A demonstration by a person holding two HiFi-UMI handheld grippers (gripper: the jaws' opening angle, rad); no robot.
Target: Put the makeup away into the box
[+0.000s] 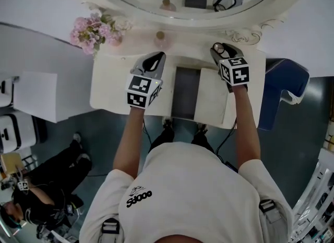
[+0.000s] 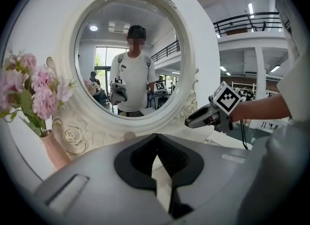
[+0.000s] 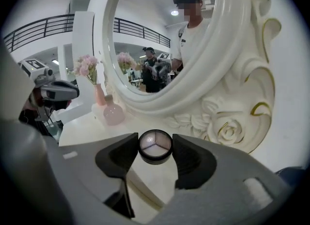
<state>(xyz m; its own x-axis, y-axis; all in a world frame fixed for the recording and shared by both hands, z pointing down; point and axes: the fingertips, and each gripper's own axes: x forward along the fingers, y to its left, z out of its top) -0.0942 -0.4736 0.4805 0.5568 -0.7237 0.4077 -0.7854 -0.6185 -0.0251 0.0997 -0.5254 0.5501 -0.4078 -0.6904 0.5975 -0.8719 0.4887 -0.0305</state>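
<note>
Hovering in head view: left gripper point(image 1: 156, 58) and right gripper point(image 1: 218, 48) over vanity point(image 1: 112, 88), dark box point(image 1: 186, 93) between them.
Left gripper view: fingers point(image 2: 140, 158) pressed together, nothing between.
Right gripper view: fingers point(image 3: 193, 158) pinching round compact point(image 3: 155, 146) by its sides, at the tips, over tabletop, near mirror frame point(image 3: 227, 98).

Site was a mock dressing-room set inside a large open hall. A white vanity table point(image 1: 109, 88) carried an ornate white oval mirror with carved roses point(image 2: 193, 74) and pink flowers in a pink vase point(image 1: 94, 30). Behind it ran a black-railed mezzanine balcony point(image 2: 247, 22) under ceiling strip lights point(image 2: 250, 10), and a second person in dark clothes point(image 1: 49, 184) sat on the grey floor point(image 1: 104, 137).
</note>
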